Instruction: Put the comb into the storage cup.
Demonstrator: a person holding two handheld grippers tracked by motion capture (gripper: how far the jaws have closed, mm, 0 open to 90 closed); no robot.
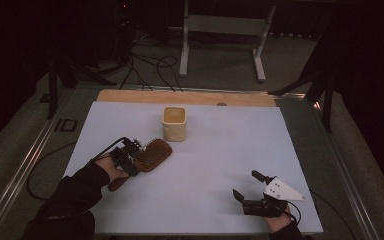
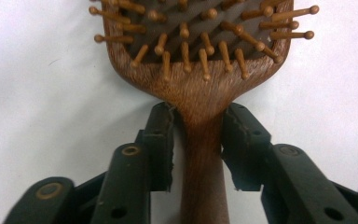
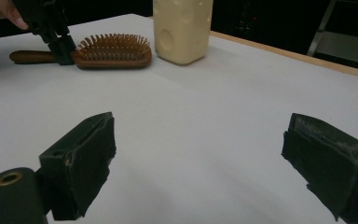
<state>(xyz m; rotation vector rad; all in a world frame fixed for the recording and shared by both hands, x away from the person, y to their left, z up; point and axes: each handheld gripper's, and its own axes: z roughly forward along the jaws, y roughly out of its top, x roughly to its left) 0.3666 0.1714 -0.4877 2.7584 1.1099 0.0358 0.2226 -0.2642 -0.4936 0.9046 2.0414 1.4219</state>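
A brown wooden hairbrush [image 1: 155,152] lies bristles up on the white sheet [image 1: 215,150], left of the middle. My left gripper [image 1: 138,164] points down over its neck, where the handle meets the head. In the left gripper view the handle [image 2: 204,158] runs between the two pads; the right pad [image 2: 237,144] is against it, and a thin sliver of sheet shows between it and the left pad [image 2: 161,144]. My right gripper [image 1: 246,185] rests low near the front right, jaws wide open and with nothing in them [image 3: 200,144].
A cream square cup [image 1: 174,125] stands upright just behind the brush head, close to it in the right gripper view [image 3: 182,30]. The sheet lies on a wooden board [image 1: 190,96]. Cables and a metal frame lie on the floor beyond the table.
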